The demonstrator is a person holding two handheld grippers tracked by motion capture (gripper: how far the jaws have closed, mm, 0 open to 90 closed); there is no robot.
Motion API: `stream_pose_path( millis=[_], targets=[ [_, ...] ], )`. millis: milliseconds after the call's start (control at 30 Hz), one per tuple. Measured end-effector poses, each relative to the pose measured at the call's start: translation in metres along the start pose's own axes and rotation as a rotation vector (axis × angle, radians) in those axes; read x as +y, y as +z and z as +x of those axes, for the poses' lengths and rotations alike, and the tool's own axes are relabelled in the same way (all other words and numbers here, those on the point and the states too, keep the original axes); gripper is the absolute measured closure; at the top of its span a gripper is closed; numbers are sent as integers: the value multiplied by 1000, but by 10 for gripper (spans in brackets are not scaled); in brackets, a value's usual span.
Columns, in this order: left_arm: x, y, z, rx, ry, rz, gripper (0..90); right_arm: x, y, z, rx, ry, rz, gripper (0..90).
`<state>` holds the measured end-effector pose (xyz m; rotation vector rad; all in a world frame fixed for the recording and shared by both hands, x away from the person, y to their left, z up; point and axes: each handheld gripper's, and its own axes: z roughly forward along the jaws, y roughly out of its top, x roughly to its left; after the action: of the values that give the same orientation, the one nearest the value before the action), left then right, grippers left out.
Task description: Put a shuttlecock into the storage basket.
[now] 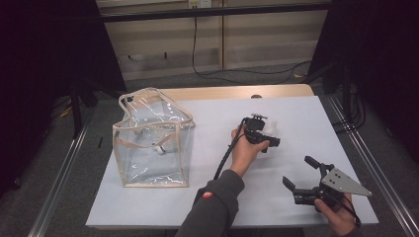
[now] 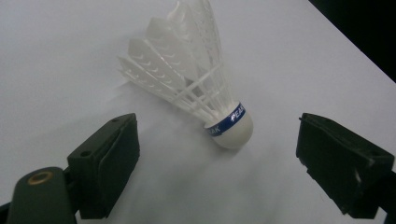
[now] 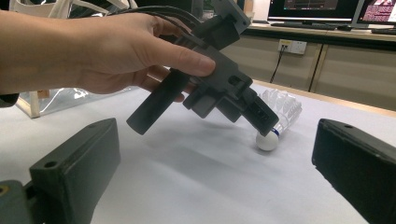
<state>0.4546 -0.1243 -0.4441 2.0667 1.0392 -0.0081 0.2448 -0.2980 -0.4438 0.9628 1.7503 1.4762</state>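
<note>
Only just begun: left gripper (image 2: 212, 154) spread wide around the ungrasped shuttlecock (image 2: 196, 88) mid-frame, right gripper (image 1: 302, 177) released lower right.

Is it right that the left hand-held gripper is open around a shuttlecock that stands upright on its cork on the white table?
Not quite. The shuttlecock lies on its side, not upright: the left gripper view shows its cork and feathers resting on the white table. The rest holds: the left hand-held gripper is open, with its jaws apart on either side of the cork.
</note>
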Motion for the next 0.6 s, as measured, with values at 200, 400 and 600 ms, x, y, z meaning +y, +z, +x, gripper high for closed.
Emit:
stream_pose_path(
  millis=[200,400,600],
  targets=[
    [1,2,0,10,3,0,139,0,0,0,1,-1,0,10],
    [2,6,0,14,2,0,154,0,0,0,0,1,-1,10],
    [4,9,-2,24,12,-1,189,0,0,0,-1,1,-1,10]
  ],
)
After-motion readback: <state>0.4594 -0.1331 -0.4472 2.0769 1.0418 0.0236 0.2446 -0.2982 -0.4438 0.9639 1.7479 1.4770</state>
